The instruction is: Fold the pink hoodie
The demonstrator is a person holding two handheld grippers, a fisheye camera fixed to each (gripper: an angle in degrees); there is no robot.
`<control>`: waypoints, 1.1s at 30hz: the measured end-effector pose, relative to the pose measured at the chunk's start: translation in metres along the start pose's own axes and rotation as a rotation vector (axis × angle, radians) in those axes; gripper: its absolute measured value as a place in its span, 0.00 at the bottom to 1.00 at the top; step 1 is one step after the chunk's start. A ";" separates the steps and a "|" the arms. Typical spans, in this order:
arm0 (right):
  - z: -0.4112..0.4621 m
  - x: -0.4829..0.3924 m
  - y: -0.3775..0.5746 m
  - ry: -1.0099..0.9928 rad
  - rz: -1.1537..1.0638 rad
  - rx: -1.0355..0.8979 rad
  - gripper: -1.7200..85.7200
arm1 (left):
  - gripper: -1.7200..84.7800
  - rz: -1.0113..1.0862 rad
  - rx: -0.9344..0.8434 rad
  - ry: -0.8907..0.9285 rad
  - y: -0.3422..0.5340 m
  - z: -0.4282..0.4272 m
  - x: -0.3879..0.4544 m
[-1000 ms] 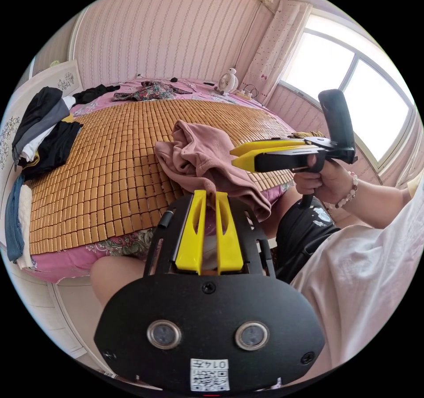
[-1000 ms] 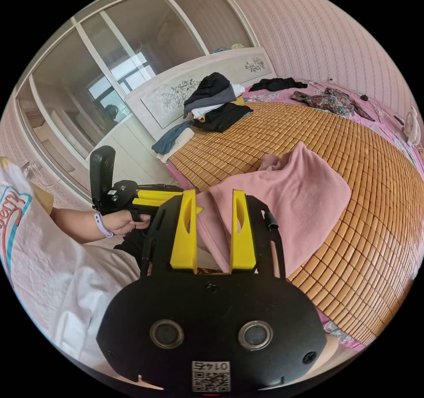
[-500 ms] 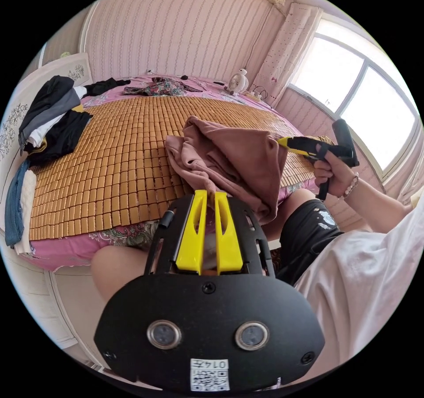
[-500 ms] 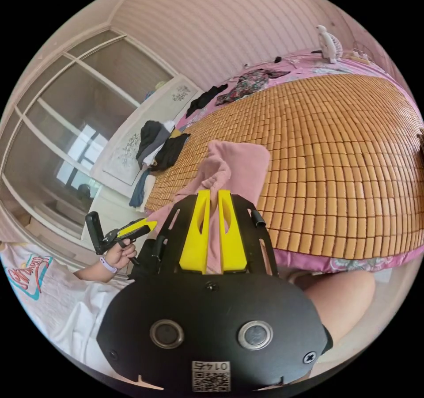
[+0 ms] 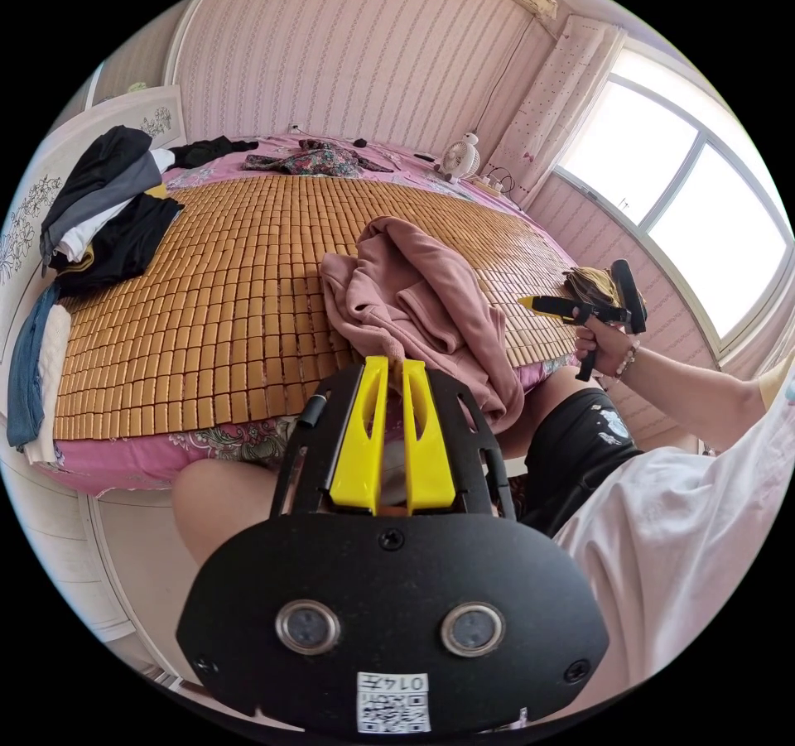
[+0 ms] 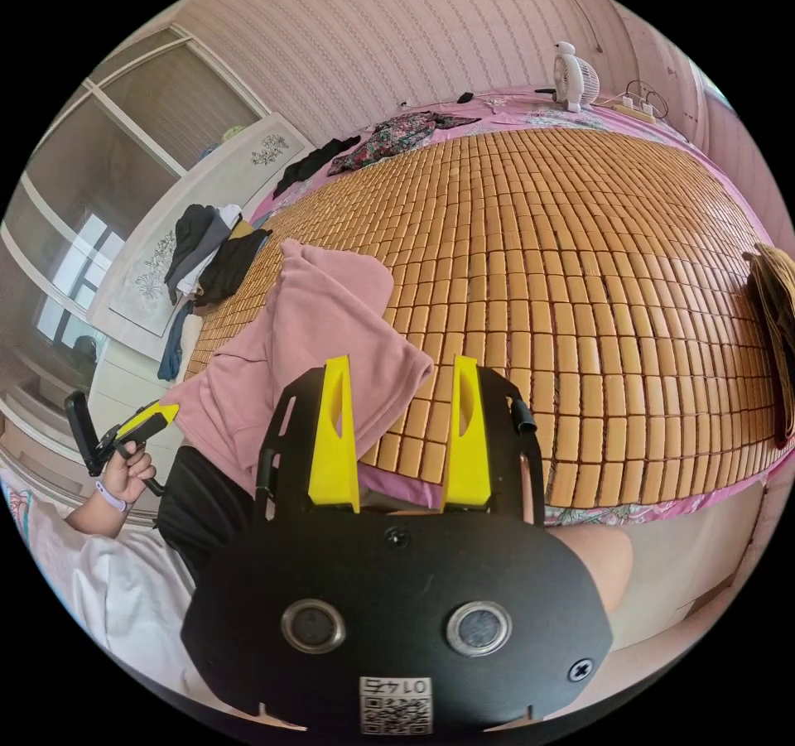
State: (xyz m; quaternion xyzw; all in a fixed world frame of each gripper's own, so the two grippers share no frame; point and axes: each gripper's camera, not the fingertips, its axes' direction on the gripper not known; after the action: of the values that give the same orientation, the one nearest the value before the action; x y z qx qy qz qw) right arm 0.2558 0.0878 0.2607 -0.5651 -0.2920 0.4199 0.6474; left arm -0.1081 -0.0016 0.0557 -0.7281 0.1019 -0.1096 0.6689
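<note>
The pink hoodie [image 5: 414, 299] lies crumpled near the front edge of the bamboo mat [image 5: 232, 282], with part of it hanging over the bed's edge. My left gripper [image 5: 389, 363] is shut on a pinch of its cloth at that hanging edge. In the right gripper view the hoodie [image 6: 306, 324] spreads over the mat [image 6: 580, 282], and my right gripper [image 6: 400, 363] stands wide open just off its near corner, holding nothing. The right gripper [image 5: 527, 303] also shows in the left gripper view, in a hand to the hoodie's right. The left gripper [image 6: 168, 409] appears low at the left.
A pile of dark clothes [image 5: 99, 208] lies by the headboard. A floral garment [image 5: 310, 158] and a small fan [image 5: 460, 156] sit at the bed's far side. A brown folded garment [image 6: 774, 307] rests at the mat's window end. The person's knees press against the bed's edge.
The right gripper closed on the hoodie half a second ago, then let go and drew off to the right. The lifted cloth has dropped back onto the mat. The left gripper keeps its hold.
</note>
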 end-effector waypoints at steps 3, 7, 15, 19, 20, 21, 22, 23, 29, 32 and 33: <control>0.022 0.000 -0.015 0.070 -0.010 -0.014 0.17 | 0.04 0.001 -0.009 -0.008 0.004 -0.004 0.005; 0.040 0.006 -0.017 0.090 -0.020 -0.132 0.15 | 0.03 -0.055 -0.006 0.015 0.014 -0.013 0.003; -0.078 0.069 -0.014 -0.492 0.175 0.094 0.04 | 0.03 -0.053 0.102 0.059 0.017 -0.051 0.007; -0.166 0.077 -0.024 -0.728 0.153 0.310 0.04 | 0.02 -0.115 0.195 0.126 0.016 -0.082 -0.004; -0.197 0.072 -0.029 -0.763 0.125 0.369 0.04 | 0.02 -0.104 0.230 0.120 0.014 -0.095 -0.003; -0.227 0.066 -0.035 -0.798 0.090 0.423 0.04 | 0.02 -0.088 0.247 0.107 0.013 -0.101 -0.001; -0.242 0.061 -0.038 -0.814 0.071 0.447 0.04 | 0.02 -0.046 0.280 0.081 0.009 -0.116 0.005; -0.269 0.051 -0.045 -0.811 0.042 0.467 0.03 | 0.02 -0.007 0.318 0.059 0.004 -0.131 0.012; -0.402 -0.010 -0.063 -0.902 -0.141 0.668 0.03 | 0.02 0.025 0.611 0.054 -0.013 -0.241 0.022; -0.476 -0.044 -0.059 -0.953 -0.263 0.794 0.03 | 0.02 0.037 0.841 0.099 -0.009 -0.315 0.026; -0.505 -0.063 -0.055 -0.942 -0.329 0.830 0.03 | 0.02 0.046 0.886 0.111 -0.008 -0.330 0.028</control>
State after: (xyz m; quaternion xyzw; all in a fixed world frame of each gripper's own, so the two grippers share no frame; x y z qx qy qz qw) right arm 0.6687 -0.2132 0.2240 0.0290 -0.4409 0.5962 0.6703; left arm -0.1790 -0.3232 0.0908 -0.3618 0.0969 -0.1667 0.9121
